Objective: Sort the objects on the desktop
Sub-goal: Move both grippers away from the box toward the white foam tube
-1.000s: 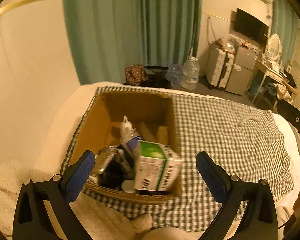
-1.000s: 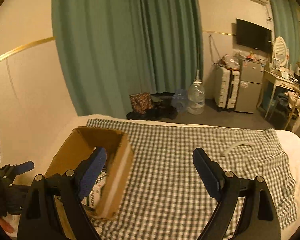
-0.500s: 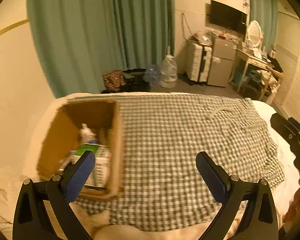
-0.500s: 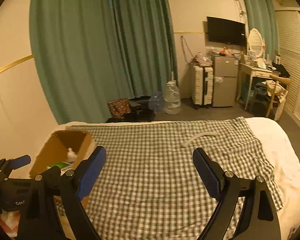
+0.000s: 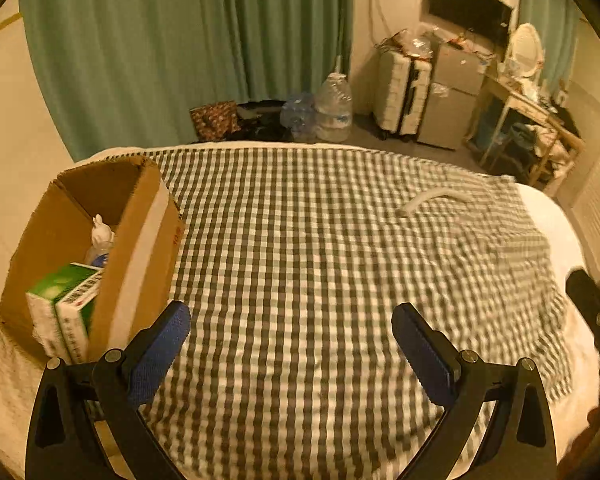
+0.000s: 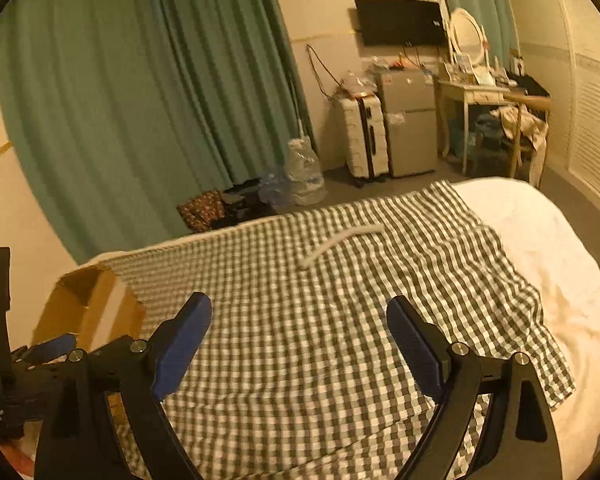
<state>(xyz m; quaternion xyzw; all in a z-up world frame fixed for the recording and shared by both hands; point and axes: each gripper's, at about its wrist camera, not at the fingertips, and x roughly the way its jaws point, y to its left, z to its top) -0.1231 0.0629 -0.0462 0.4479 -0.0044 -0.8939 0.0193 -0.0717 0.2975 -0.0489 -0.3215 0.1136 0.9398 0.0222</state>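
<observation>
- Left wrist view: the left gripper [image 5: 290,344] hangs over a bed spread with a checked cloth [image 5: 300,260]; its blue-padded fingers [image 5: 160,354] stand wide apart with nothing between them, only cloth showing in the gap.
- A cardboard box [image 5: 140,248] sits at the left edge of the cloth, open at the top. A green-and-white carton [image 5: 66,304] leans in its near corner, and a white bottle top [image 5: 100,232] pokes up behind it; the rest of the contents are hidden by the box wall.
- A curved white strip [image 5: 436,196] lies on the cloth toward the far right, well apart from the box and from the fingers.
- At the right rim a dark piece of the other gripper shows, too little to tell more.
- Right wrist view: the right gripper [image 6: 298,344] points across the same bed, its fingers [image 6: 182,344] spread wide and empty, with bare checked cloth [image 6: 320,340] between them.
- The curved white strip [image 6: 340,240] lies on the cloth ahead, beyond the fingertips and touching neither.
- The cardboard box [image 6: 100,304] stands at the left, near the bed's edge, its inside out of sight from here.
- Low at the left, the black frame and one blue finger of the left gripper [image 6: 52,348] show just beside the box.
- Beyond the bed hang green curtains [image 6: 140,100].
</observation>
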